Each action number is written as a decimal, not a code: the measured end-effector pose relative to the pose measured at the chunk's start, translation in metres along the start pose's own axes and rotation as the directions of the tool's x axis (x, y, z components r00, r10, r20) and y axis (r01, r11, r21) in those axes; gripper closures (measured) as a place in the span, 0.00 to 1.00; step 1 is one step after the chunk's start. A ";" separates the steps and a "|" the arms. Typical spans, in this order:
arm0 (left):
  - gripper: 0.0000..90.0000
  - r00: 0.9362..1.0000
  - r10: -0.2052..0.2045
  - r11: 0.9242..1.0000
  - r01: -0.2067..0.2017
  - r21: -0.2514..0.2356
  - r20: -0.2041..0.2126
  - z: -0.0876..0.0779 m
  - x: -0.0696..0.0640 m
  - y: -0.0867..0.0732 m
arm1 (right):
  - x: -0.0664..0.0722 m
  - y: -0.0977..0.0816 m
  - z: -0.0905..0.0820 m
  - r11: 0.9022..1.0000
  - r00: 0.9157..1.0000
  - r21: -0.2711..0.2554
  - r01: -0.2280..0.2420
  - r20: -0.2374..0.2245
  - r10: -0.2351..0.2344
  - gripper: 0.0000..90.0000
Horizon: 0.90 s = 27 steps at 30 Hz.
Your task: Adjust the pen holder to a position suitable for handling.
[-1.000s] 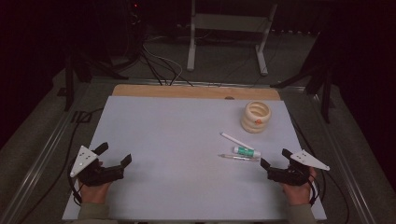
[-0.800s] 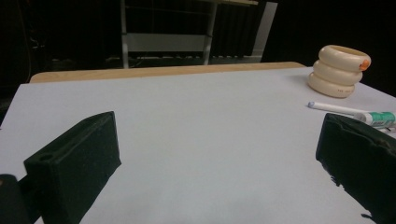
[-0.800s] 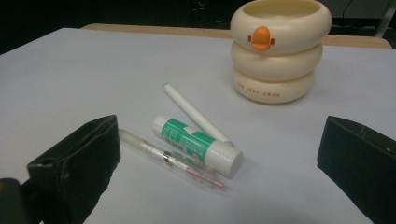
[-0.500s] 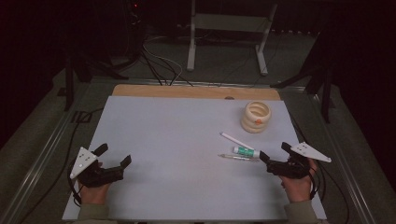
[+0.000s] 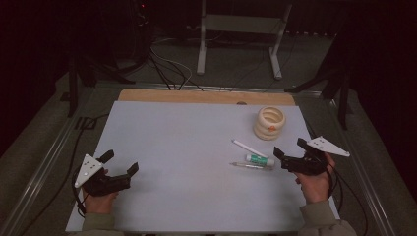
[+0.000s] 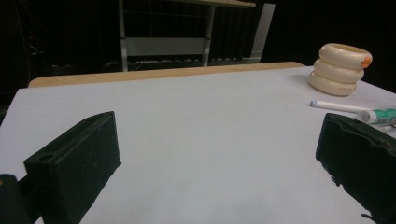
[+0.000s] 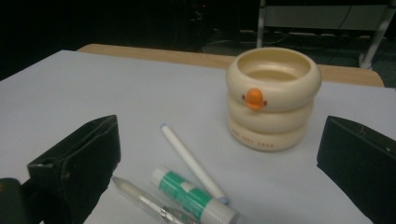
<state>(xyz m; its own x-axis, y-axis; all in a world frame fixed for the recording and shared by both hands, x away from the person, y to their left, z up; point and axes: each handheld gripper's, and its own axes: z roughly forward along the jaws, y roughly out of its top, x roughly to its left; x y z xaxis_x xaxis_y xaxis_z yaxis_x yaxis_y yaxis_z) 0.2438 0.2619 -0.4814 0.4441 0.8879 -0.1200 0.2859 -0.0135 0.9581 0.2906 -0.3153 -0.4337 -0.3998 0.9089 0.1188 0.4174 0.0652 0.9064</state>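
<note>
Resting on a pale table (image 5: 196, 162) (dark room), both hand-held grippers gape wide, holding nothing

We identify a darkened lab or test bay: a white-topped table (image 5: 196, 147), loose floor cables (image 5: 167, 69), and a metal stand (image 5: 236, 29) behind.

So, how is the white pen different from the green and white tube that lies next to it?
The white pen is thin and plain white, with a small bluish tip; the green and white tube is thicker, with a green label. The white pen looks longer than the green and white tube. In the high view the white pen lies farther from the right gripper, which is open; the green and white tube is nearer. Both lie flat on the table.
</note>
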 end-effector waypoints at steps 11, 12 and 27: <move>0.00 0.999 0.029 0.999 -0.028 0.029 -0.034 -0.002 -0.004 0.007 | 0.000 0.022 0.009 1.000 1.000 0.001 -0.001 -0.006 0.001 0.00; 0.00 0.999 0.029 0.999 -0.028 0.029 -0.034 -0.002 -0.004 0.007 | 0.000 0.022 0.009 1.000 1.000 0.001 -0.001 -0.006 0.001 0.00; 0.01 0.999 -0.006 0.998 0.008 0.056 -0.037 -0.002 -0.001 0.004 | -0.012 0.050 0.020 1.000 1.000 -0.003 -0.025 -0.002 0.025 0.00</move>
<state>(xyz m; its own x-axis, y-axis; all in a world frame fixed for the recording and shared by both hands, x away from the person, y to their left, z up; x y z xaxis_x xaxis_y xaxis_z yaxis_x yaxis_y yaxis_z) 0.2430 0.2618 -0.4769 0.4112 0.9042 -0.1158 0.3365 -0.0325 0.9411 0.3328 -0.3150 -0.3984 -0.3907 0.9096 0.1417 0.4246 0.0414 0.9045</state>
